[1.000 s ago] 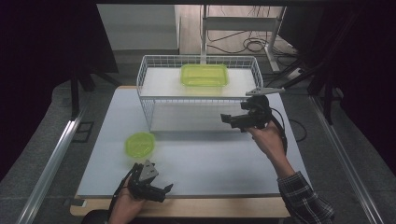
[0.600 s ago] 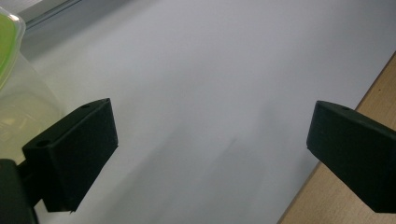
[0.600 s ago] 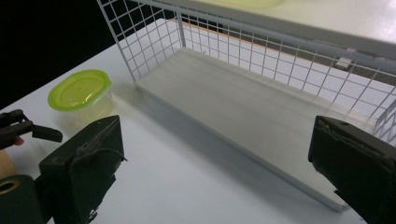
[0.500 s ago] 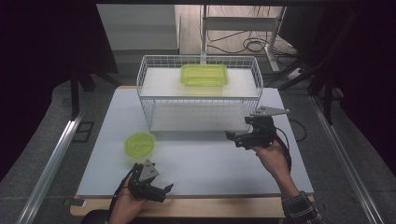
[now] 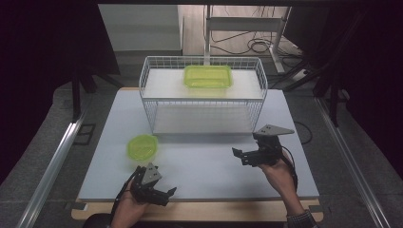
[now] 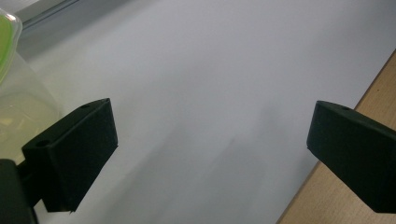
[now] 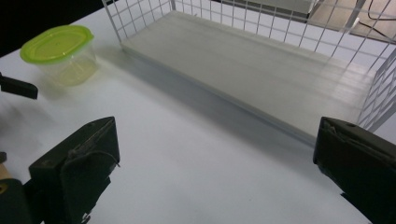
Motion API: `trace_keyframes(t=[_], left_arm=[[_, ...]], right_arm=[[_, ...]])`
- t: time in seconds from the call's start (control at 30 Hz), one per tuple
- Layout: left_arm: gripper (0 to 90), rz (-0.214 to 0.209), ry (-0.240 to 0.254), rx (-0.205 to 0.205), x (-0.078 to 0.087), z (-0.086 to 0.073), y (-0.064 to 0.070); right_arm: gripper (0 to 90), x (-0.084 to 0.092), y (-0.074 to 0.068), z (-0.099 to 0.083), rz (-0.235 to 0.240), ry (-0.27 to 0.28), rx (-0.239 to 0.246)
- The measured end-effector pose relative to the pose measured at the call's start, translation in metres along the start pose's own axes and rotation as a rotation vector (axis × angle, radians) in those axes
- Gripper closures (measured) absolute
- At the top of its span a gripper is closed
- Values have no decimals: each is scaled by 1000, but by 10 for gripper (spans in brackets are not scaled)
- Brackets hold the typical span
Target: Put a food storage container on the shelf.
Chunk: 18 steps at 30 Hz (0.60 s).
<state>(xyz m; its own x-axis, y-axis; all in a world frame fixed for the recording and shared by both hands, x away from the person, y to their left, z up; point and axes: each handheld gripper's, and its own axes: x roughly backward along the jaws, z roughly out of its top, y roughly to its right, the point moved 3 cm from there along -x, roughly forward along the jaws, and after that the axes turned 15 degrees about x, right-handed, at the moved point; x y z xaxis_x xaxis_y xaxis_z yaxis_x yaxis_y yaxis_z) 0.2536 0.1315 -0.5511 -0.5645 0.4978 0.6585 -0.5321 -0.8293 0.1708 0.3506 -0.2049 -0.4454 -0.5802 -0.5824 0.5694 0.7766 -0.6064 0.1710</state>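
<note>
A round clear tub with a green lid [image 5: 142, 147] [image 7: 58, 52] stands on the white table, left of centre; its edge [image 6: 11, 93] shows in the left gripper view. A rectangular green-lidded tub [image 5: 207, 76] sits on the upper shelf of a white wire rack [image 5: 151, 92]. My left gripper [image 5: 167, 194] rests open near the table's front edge, just below the round tub, nothing between its jaws. My right gripper [image 5: 239, 155] hovers open and empty in front of the rack's right end, pointing left.
The rack's lower shelf [image 7: 243, 70] is bare. A wooden strip [image 5: 199, 209] [image 6: 355, 186] edges the table's front. Metal rails [image 5: 52, 166] run along both sides of the table; cables [image 5: 252, 45] lie on the floor behind.
My right gripper has drawn back from the rack's right end toward the front of the table and lower. The left gripper has stayed in place.
</note>
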Motion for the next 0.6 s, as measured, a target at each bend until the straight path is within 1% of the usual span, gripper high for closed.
trace_keyframes(t=[0.07, 0.17, 0.3, 0.53, 0.6], left_arm=[[11, 1, -3, -7, 0, 0, 1], [10, -2, -1, -16, -1, 0, 1], [10, -3, 2, -15, -1, 0, 2], [10, 0, 0, -12, -1, -1, 1], [11, 2, 0, -13, -2, -1, 1]], right_arm=[[5, -1, -2, -4, -13, -11, 17], [4, -3, -6, -12, 9, -9, 3], [2, -3, -11, -21, 18, -16, 1], [2, 4, -18, -31, 3, -4, -10], [2, 4, -22, -38, 4, -11, -5]])
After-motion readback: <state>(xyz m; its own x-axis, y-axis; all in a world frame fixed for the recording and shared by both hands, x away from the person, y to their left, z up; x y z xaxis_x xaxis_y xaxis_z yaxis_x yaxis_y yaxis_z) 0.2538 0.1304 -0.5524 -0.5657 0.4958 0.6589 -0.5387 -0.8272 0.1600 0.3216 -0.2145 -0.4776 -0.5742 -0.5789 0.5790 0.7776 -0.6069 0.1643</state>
